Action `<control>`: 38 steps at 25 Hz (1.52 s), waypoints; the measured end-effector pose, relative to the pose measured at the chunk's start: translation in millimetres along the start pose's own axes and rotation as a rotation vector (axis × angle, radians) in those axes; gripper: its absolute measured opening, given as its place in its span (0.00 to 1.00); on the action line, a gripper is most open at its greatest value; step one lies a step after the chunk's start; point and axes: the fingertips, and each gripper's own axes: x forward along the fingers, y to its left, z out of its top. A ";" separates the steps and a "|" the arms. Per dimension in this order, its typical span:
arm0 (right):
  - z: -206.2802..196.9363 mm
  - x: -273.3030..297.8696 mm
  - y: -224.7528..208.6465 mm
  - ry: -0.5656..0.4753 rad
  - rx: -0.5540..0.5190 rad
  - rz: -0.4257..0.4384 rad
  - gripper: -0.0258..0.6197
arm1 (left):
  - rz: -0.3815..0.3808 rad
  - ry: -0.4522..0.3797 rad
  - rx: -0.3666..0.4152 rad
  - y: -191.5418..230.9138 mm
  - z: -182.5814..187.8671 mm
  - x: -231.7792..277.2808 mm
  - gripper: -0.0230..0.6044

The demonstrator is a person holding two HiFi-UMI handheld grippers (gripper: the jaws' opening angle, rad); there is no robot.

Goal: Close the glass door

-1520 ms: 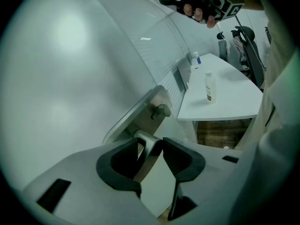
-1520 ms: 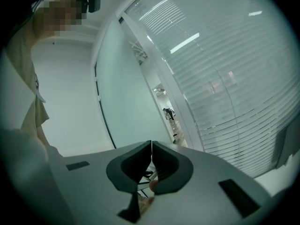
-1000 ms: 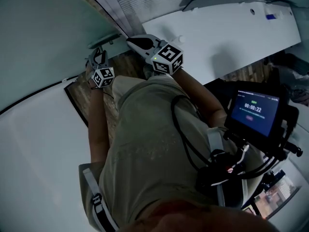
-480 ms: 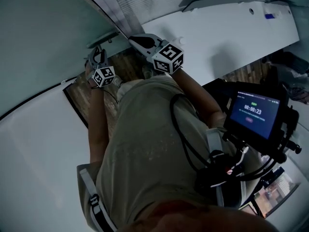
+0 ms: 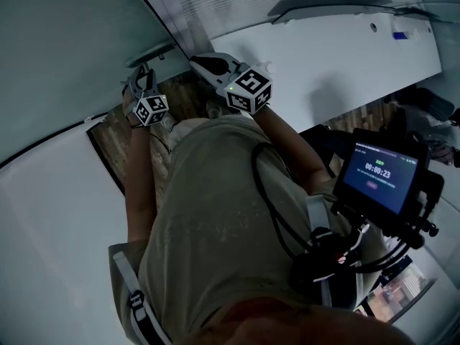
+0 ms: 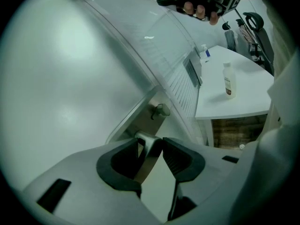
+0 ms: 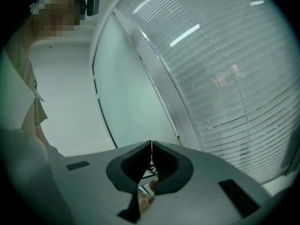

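Observation:
The frosted glass door [image 5: 65,56] fills the left of the head view, with its metal handle [image 5: 152,52] near its edge. My left gripper [image 5: 141,76] is shut on that handle. In the left gripper view the steel handle bar [image 6: 151,143] stands between the dark pads of the left gripper [image 6: 151,149], beside the door pane [image 6: 70,69]. My right gripper [image 5: 197,62] hovers just right of the handle, close to the door frame. Seen in its own view, the right gripper [image 7: 151,148] is shut with nothing between its pads.
A glazed wall with slatted blinds [image 7: 225,69] runs beside the door. A white desk [image 6: 234,102] carries a bottle [image 6: 228,78] and a smaller one [image 6: 205,54]. Wood flooring [image 5: 118,139] shows below. A screen on a rig [image 5: 381,172] hangs at the person's right.
Both grippers have shifted a little toward the left in the head view, the left one still on the handle. The door's lower edge has moved slightly left with it.

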 end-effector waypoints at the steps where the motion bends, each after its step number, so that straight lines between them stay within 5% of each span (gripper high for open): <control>1: -0.3 -0.1 -0.3 0.001 -0.001 0.000 0.06 | 0.001 0.000 -0.001 0.8 0.4 1.0 0.32; 38: -5.1 1.6 -2.2 0.052 -0.027 0.013 0.06 | 0.095 -0.053 0.032 5.9 9.7 0.0 0.32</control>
